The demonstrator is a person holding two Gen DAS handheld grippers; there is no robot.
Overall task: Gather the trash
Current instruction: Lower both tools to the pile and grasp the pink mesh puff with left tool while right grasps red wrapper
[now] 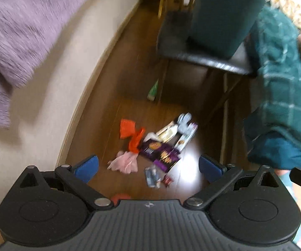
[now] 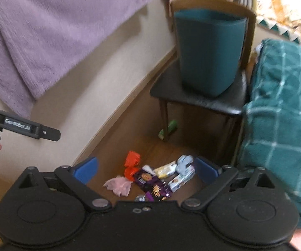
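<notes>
A pile of trash lies on the wooden floor: an orange net (image 1: 129, 132) (image 2: 131, 164), a pink crumpled wrapper (image 1: 124, 163) (image 2: 119, 185), a purple snack bag (image 1: 161, 153) (image 2: 153, 187), a white and blue box (image 1: 187, 136) (image 2: 182, 179), a yellowish packet (image 2: 165, 170) and small wrappers (image 1: 153, 177). A teal trash bin (image 1: 223, 14) (image 2: 209, 50) stands on a black chair seat (image 1: 202, 57) (image 2: 194, 98). My left gripper (image 1: 148, 166) is open and empty above the pile. My right gripper (image 2: 145, 170) is open and empty, above the pile too.
A green tube (image 1: 153, 90) (image 2: 168, 129) lies by the chair leg. A cream wall (image 1: 66, 79) with a hanging purple blanket (image 1: 20, 27) (image 2: 56, 25) borders the left. A teal checked blanket (image 1: 286, 96) (image 2: 282, 121) fills the right.
</notes>
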